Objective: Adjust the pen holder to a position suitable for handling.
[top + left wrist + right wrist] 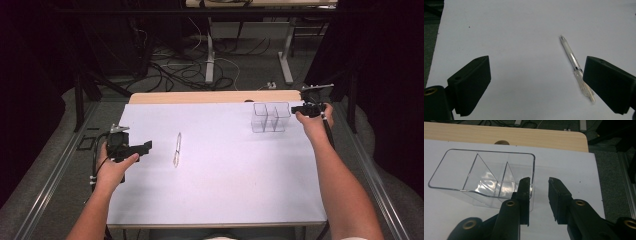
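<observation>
On the white table top (pixel 220 175), seen from the high view, a clear ballpoint pen (pixel 177 149) lies near the middle, a little toward nine o'clock, its length running roughly from six to twelve. The left gripper (pixel 145 146) sits at about nine o'clock of the pen, near it but not touching, held in the person's left hand (pixel 114 167) with its jaws pointing toward three o'clock. In the left gripper view the jaws stand wide apart with bare table between them; the pen (pixel 575 67) lies at about two o'clock from the gap's middle, its lower end passing just beside the jaw on that side, and nothing is gripped. A clear plastic organiser box (pixel 270 117) with inner dividers stands at the table's one o'clock area, upright. The right gripper (pixel 296 109) is at three o'clock of the box, just beside its end wall, held by the right hand (pixel 315 125). In the right gripper view its jaws are narrowly parted with only table showing between them, one jaw against or just in front of the organiser box's (pixel 481 175) near corner; whether it touches the wall cannot be told.
</observation>
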Available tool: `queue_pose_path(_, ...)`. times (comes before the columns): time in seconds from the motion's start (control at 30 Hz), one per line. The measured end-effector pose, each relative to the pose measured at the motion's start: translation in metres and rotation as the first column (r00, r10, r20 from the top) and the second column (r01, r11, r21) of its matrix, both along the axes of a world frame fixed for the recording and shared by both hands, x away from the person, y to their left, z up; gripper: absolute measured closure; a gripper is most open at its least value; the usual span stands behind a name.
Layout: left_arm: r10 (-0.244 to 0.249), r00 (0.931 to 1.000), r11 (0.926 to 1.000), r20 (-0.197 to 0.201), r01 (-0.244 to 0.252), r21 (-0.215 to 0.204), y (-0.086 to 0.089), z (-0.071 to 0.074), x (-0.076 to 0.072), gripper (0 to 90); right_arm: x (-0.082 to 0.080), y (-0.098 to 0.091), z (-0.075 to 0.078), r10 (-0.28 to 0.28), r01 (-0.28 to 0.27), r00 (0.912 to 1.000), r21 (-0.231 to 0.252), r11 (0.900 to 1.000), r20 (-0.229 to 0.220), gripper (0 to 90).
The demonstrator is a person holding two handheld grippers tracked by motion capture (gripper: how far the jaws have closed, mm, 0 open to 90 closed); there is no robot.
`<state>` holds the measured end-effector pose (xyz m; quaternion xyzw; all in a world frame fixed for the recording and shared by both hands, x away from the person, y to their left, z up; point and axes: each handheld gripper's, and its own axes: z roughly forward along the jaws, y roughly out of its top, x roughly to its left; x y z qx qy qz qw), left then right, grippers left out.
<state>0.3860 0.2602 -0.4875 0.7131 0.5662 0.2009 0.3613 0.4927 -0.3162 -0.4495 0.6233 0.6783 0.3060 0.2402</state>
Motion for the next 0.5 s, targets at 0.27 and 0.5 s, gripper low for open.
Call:
queue_pose_path(0.27,0.002,1.0000,1.0000,-0.007,-0.002,-0.002,0.002,0.000,0.000,8.1,0.010,0.002,-0.011,-0.005,0.005,0.9998,-0.003,1.0000,-0.018,72.0)
queue_pose_path(0.5,0.010,0.9999,0.9999,-0.002,-0.010,-0.012,0.003,-0.001,0.000,8.2,0.016,0.007,-0.019,-0.006,0.006,0.9992,-0.010,0.9999,-0.039,72.4)
